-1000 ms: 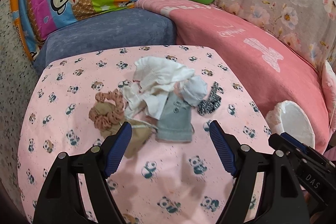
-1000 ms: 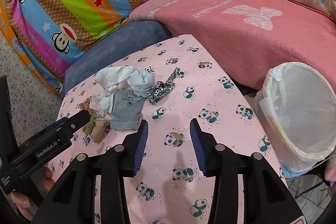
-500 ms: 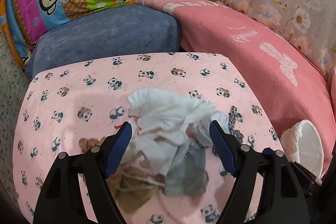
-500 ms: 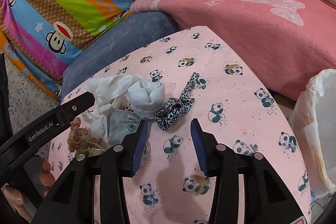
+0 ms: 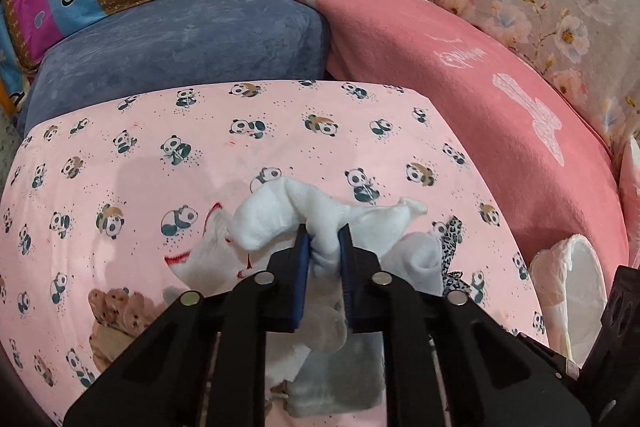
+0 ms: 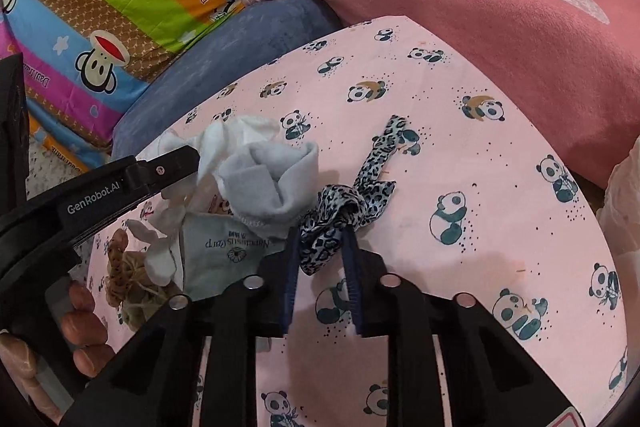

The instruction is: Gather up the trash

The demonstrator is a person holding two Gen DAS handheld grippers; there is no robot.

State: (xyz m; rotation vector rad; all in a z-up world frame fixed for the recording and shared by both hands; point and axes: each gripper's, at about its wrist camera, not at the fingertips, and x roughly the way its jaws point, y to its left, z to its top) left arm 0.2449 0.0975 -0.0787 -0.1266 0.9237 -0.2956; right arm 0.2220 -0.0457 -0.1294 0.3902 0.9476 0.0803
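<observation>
Panda-print counter (image 5: 280, 131), sofa behind | white cloth (image 5: 320, 223) lower centre, left gripper (image 5: 323, 247) closing on it | leopard strip (image 6: 340, 215) centre, right gripper (image 6: 320, 247) closing on it | risk: tangled neighbours dragged along; bin liner (image 5: 576, 279) lower right.

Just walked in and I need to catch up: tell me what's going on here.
A person is clearing a pile of small cloth items off a panda-print cloth, a handheld gripper in each hand. The left gripper is closing on a white cloth; the right gripper is closing on a leopard-print strip. A lined bin waits at the right edge. Nothing is lifted yet.
</observation>
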